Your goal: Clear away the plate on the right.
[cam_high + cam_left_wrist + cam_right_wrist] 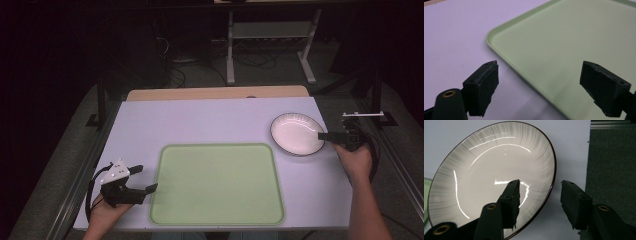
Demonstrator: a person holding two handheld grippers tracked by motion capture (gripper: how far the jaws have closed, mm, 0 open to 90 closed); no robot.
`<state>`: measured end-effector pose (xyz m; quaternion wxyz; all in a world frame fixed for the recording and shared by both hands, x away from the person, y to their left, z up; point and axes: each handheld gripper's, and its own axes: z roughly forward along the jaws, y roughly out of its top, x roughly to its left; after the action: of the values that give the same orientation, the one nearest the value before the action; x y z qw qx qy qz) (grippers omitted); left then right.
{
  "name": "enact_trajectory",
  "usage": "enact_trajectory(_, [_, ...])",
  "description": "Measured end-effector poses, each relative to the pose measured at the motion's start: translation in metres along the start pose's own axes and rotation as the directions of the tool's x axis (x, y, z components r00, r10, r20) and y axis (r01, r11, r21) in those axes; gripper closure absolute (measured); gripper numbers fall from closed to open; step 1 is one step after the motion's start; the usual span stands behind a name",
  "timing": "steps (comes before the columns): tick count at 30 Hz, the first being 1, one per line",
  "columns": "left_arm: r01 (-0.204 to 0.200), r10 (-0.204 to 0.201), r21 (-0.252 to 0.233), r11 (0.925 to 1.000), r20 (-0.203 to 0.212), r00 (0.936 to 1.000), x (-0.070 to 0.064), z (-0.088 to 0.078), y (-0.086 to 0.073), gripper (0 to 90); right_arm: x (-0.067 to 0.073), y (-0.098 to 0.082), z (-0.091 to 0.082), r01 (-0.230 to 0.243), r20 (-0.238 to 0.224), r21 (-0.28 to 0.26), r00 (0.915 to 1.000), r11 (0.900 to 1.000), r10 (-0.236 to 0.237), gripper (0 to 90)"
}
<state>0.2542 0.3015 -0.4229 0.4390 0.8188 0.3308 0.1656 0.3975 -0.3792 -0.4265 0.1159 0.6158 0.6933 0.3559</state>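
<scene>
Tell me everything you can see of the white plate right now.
The white plate is round and shallow, glossy like glazed ceramic, with a thin dark rim and faint grey streaks fanning inward from the edge. It is empty and lies flat on the pale table, near its right edge, beyond the right far corner of the green tray and apart from it. The right hand-held gripper straddles its rim, one jaw over the bowl, one outside, gaps showing either side; no pad visibly presses yet.
</scene>
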Motion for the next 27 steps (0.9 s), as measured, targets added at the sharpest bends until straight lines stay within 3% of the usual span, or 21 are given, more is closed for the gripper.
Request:
enact_trajectory(9, [-0.001, 0.001, -0.001, 1.0, 0.0, 1.0, 0.001, 0.0, 0.0, 15.2, -0.003, 0.004, 0.01, -0.098, -0.007, 0.039, 0.9951, 0.994, 0.098, 62.1])
enact_trajectory(20, [-0.003, 0.003, -0.002, 1.0, 0.001, 1.0, 0.001, 0.0, 0.001, 15.2, -0.007, 0.0, 0.018, -0.172, -0.02, 0.081, 0.9845, 0.982, 0.174, 74.6])
enact_trajectory(24, [-0.003, 0.003, -0.002, 1.0, 0.002, 1.0, 0.001, 0.001, 0.001, 15.2, -0.009, -0.002, 0.02, -0.212, -0.04, 0.07, 0.9757, 0.975, 0.216, 75.8])
enact_trajectory(27, [-0.003, 0.003, -0.002, 1.0, 0.002, 1.0, 0.0, 0.001, 0.001, 15.3, -0.011, -0.002, 0.02, -0.259, -0.045, 0.069, 0.964, 0.963, 0.262, 78.1])
